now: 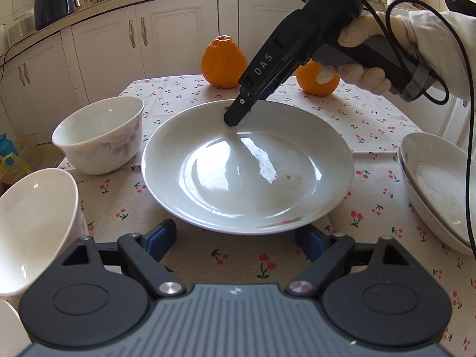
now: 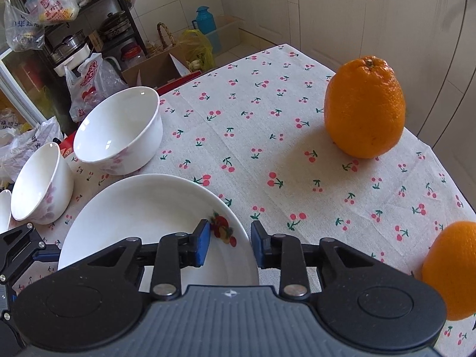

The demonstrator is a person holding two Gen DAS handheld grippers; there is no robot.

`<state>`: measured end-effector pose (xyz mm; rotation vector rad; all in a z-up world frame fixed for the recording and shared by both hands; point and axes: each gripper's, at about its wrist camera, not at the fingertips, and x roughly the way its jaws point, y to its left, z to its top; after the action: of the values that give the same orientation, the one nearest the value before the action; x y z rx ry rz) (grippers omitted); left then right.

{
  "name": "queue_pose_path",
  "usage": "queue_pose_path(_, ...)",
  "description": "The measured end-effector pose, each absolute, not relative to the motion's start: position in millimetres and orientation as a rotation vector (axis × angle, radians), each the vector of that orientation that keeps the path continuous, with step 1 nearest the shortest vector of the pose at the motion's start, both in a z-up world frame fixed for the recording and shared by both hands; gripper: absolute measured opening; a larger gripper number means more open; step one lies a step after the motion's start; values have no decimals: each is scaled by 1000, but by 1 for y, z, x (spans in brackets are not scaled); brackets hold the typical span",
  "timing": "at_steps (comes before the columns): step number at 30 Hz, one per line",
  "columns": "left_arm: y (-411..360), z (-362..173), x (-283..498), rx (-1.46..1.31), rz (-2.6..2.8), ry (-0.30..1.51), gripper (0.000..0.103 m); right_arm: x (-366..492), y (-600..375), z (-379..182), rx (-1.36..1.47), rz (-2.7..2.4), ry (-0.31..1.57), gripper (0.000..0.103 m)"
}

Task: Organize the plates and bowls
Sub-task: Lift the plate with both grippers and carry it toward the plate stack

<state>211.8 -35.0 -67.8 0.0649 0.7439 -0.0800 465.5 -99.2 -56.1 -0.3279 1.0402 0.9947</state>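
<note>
A wide white plate [image 1: 247,172] lies on the cherry-print tablecloth in the middle of the left wrist view; it also shows in the right wrist view [image 2: 142,217]. My left gripper [image 1: 238,238] is open, its blue pads either side of the plate's near rim. My right gripper [image 2: 229,244] is open and straddles the plate's far rim by a fruit print; its fingertip [image 1: 233,119] shows over that rim. Two white flowered bowls [image 1: 99,134] [image 1: 32,226] stand left of the plate, also in the right wrist view [image 2: 119,131] [image 2: 40,184].
Two stacked white plates [image 1: 437,184] sit at the right table edge. Two oranges [image 1: 223,62] [image 1: 316,78] stand at the far side, also in the right wrist view [image 2: 364,107] [image 2: 452,270]. White kitchen cabinets [image 1: 166,35] stand beyond the table. Bags and shelves [image 2: 74,44] crowd the floor.
</note>
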Motion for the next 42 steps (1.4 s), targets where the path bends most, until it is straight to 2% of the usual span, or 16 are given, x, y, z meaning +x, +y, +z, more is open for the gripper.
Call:
queue_pose_path(12, -33, -66, 210, 68, -94, 752, 85, 454, -117, -49, -279, 1023, 1065, 34)
queue_pose_path(24, -37, -64, 203, 128, -69, 744, 91, 461, -116, -57, -229, 1058, 1100, 39)
queue_pose_path(42, -42, -61, 200, 156, -130, 746, 88, 441, -162, -51, -150, 1032, 1150, 40)
